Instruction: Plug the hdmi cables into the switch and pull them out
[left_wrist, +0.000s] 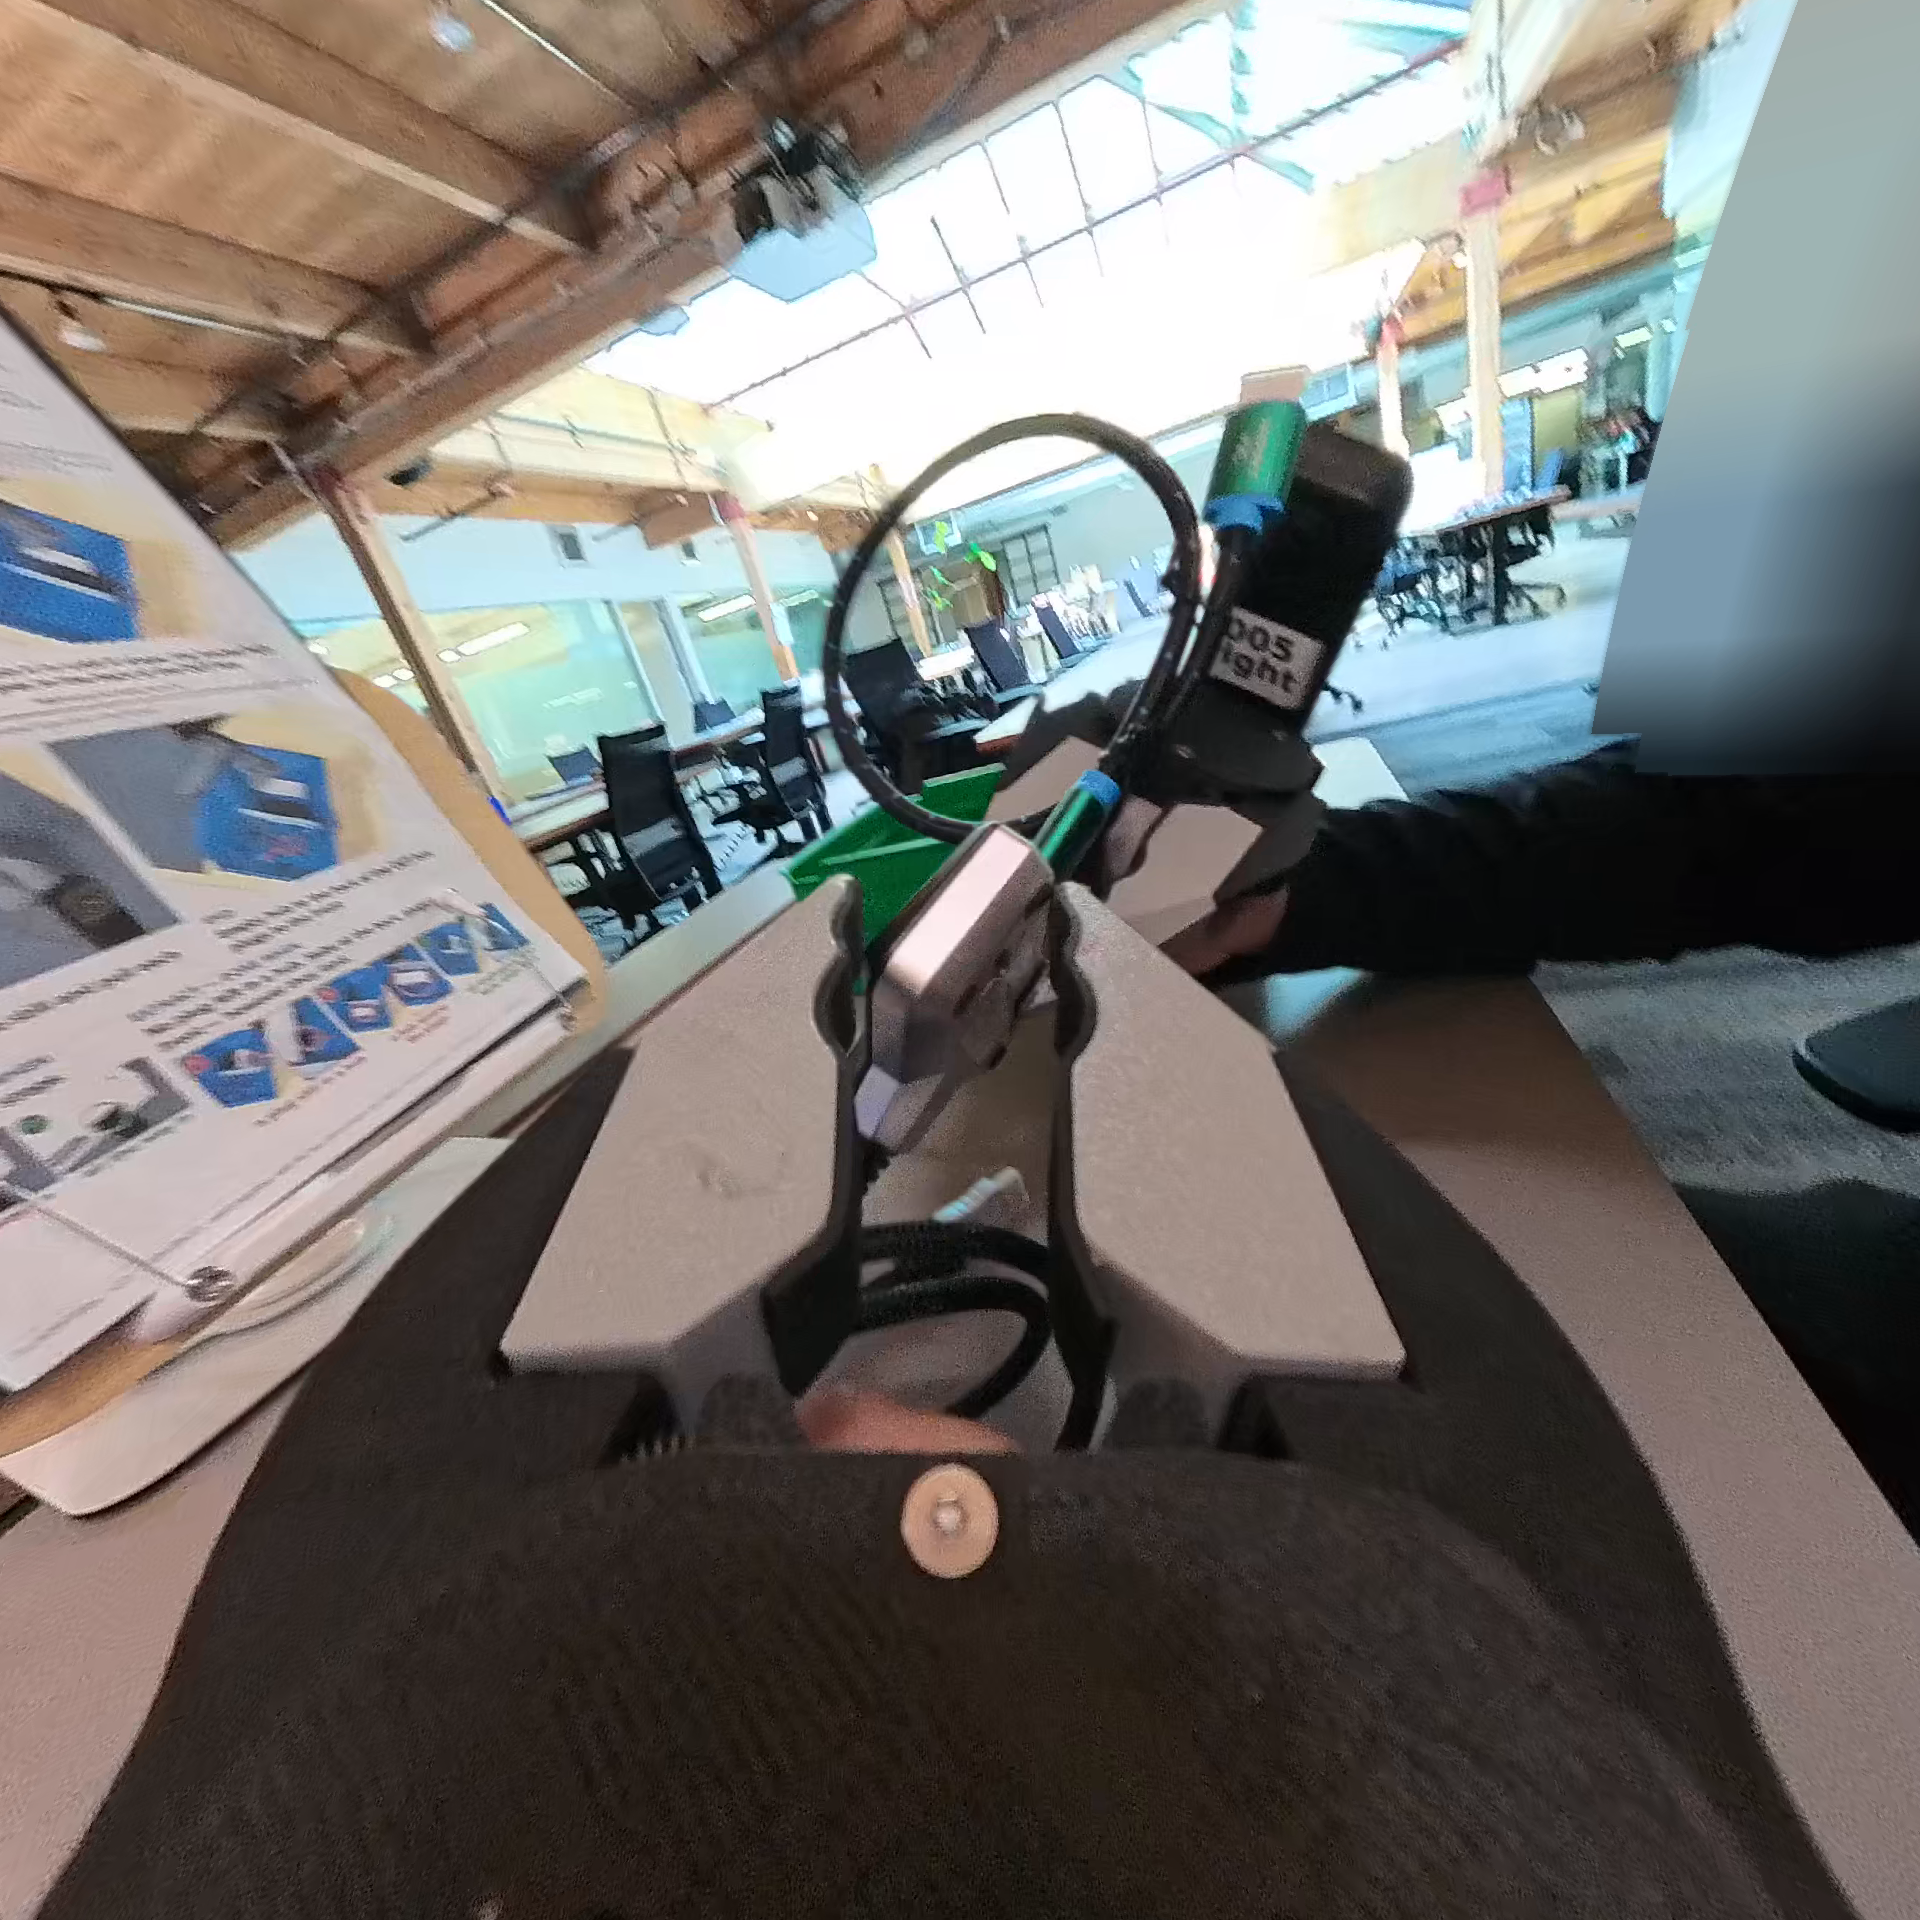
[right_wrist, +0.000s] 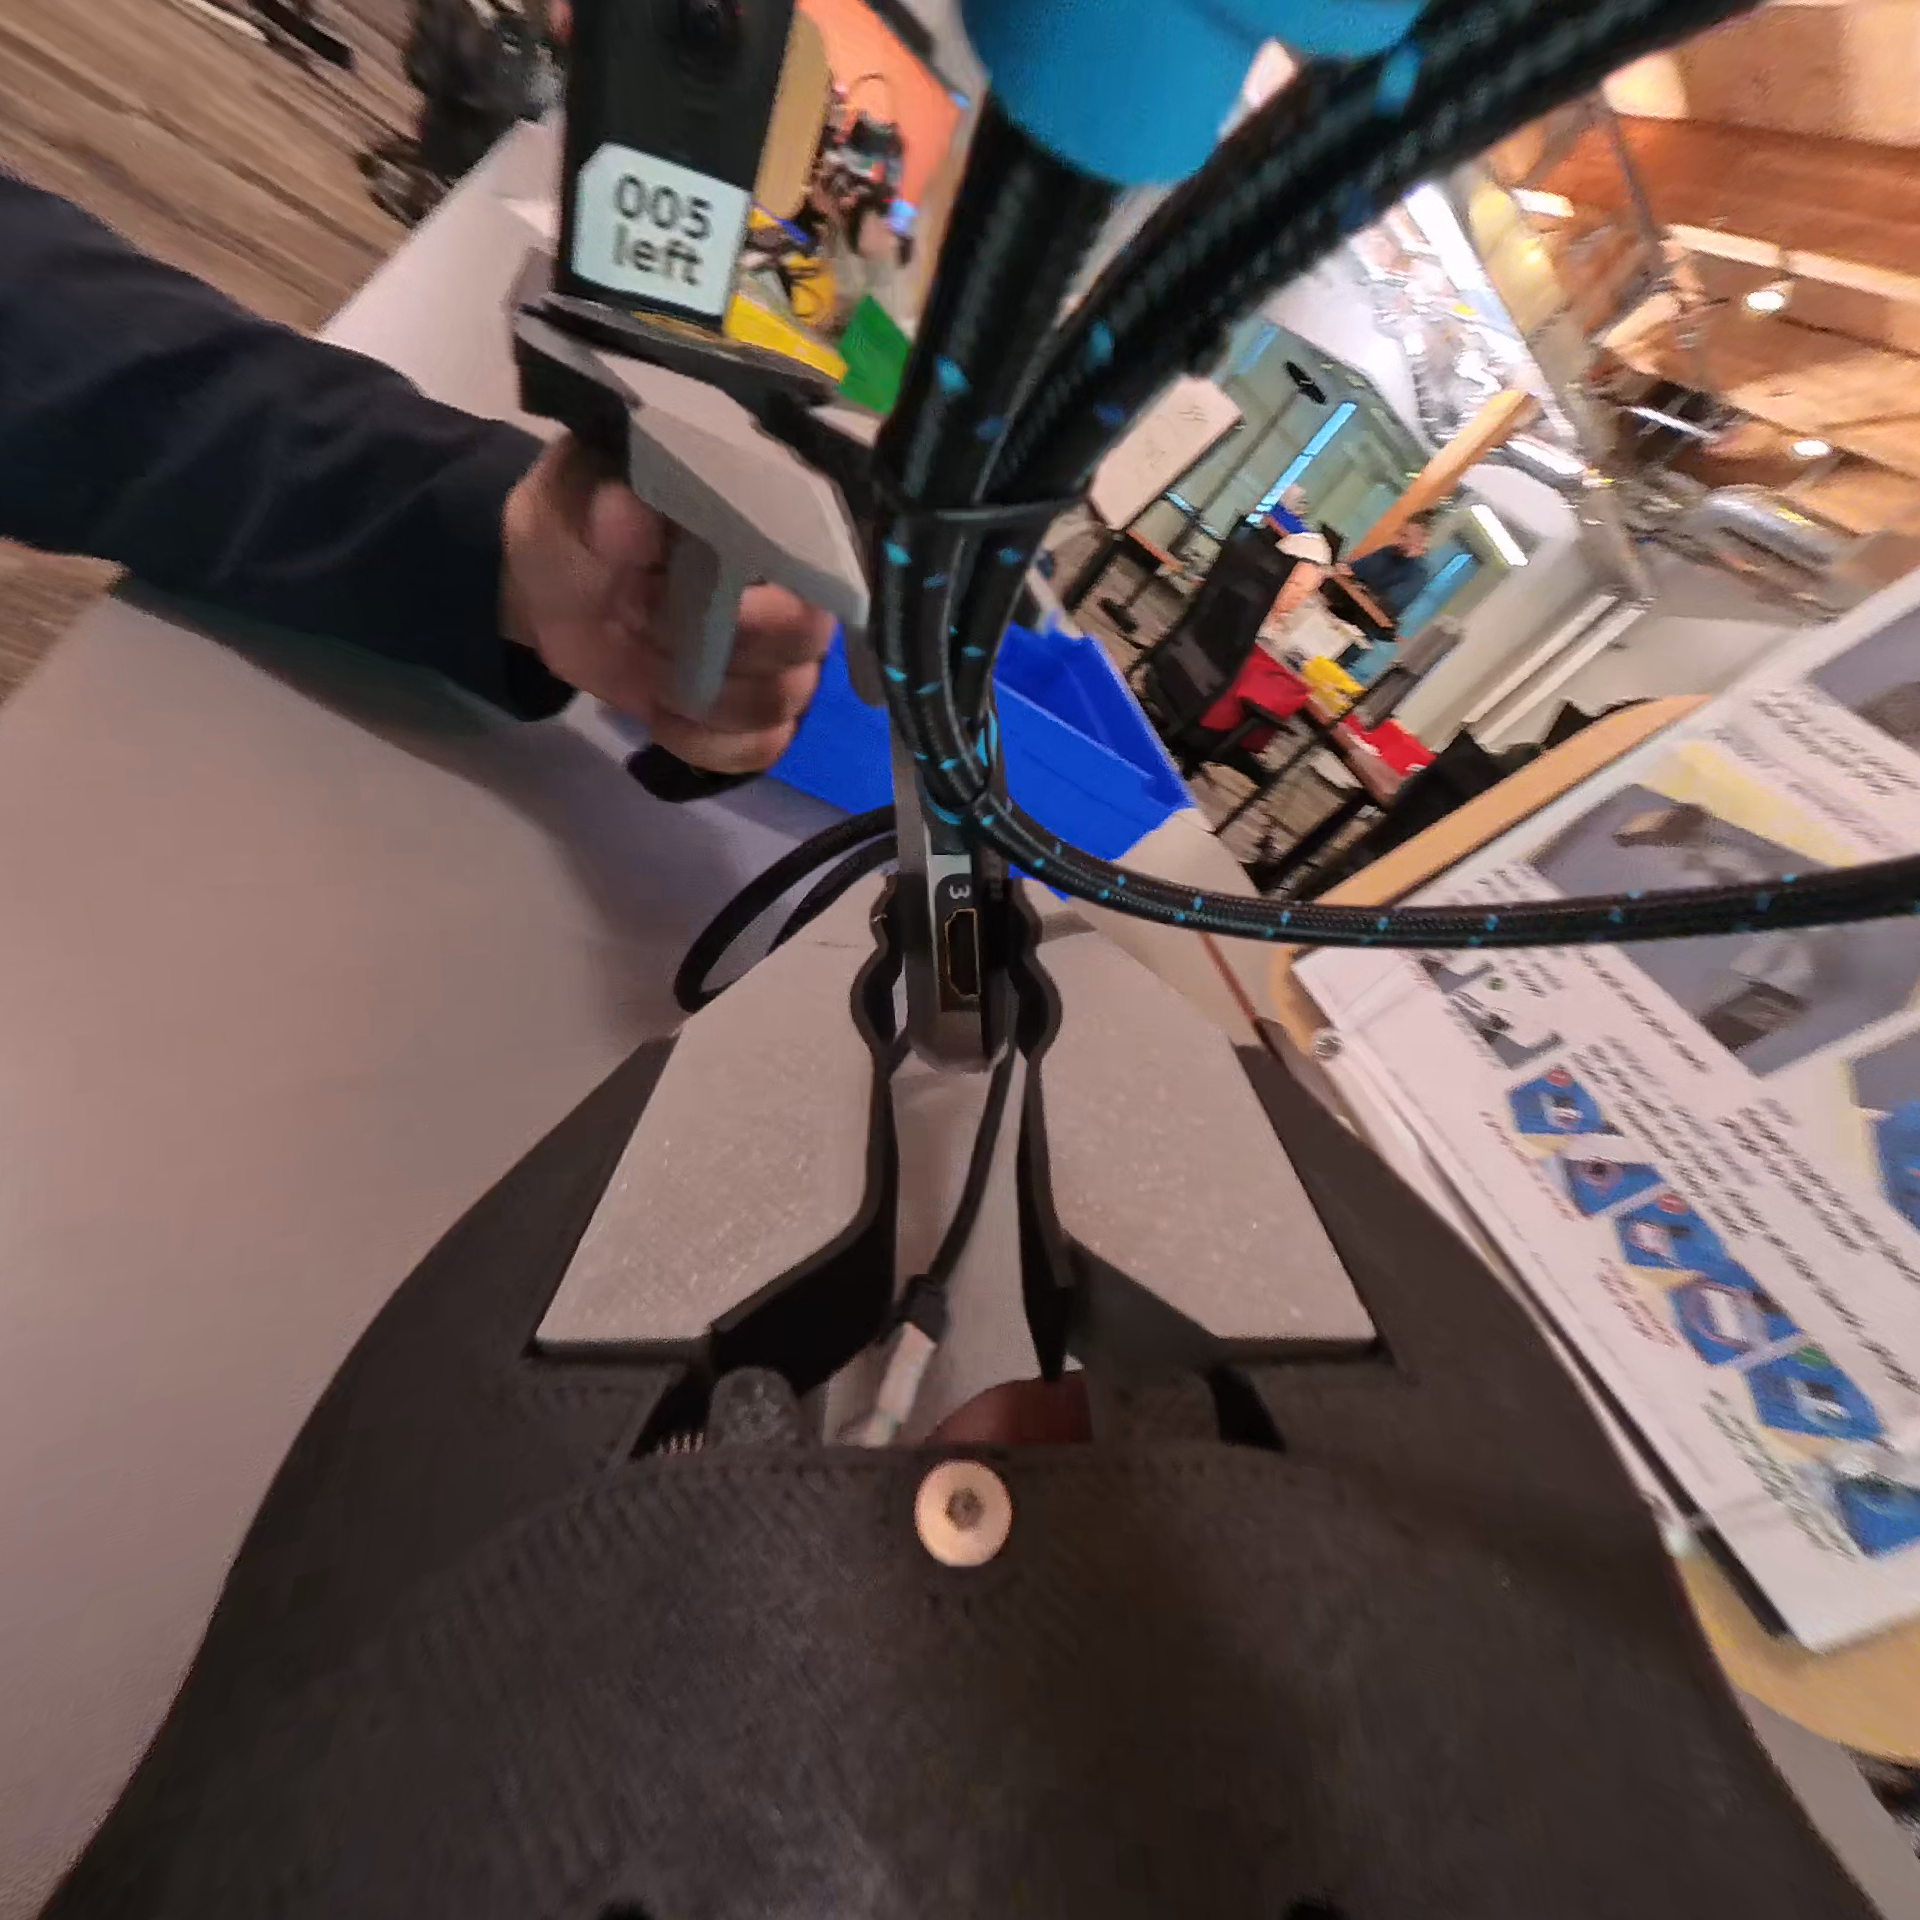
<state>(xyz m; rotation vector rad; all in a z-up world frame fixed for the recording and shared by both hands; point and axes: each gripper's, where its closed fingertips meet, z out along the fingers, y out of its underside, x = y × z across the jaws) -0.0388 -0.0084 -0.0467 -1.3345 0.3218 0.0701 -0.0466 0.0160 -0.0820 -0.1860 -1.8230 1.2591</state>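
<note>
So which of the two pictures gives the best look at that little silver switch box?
The left wrist view: the silver switch shows its broad face there, gripped between the jaws, with a green plug at its far end. The right wrist view shows the switch only edge-on, with one open port, half hidden behind braided cables.

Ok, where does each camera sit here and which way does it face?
Left wrist view: on the left gripper, looking along its jaws at the switch they clamp; right gripper and dark sleeve beyond.
Right wrist view: on the right gripper, facing back at it; left gripper and hand show.
Shared: switch, braided cable.
</note>
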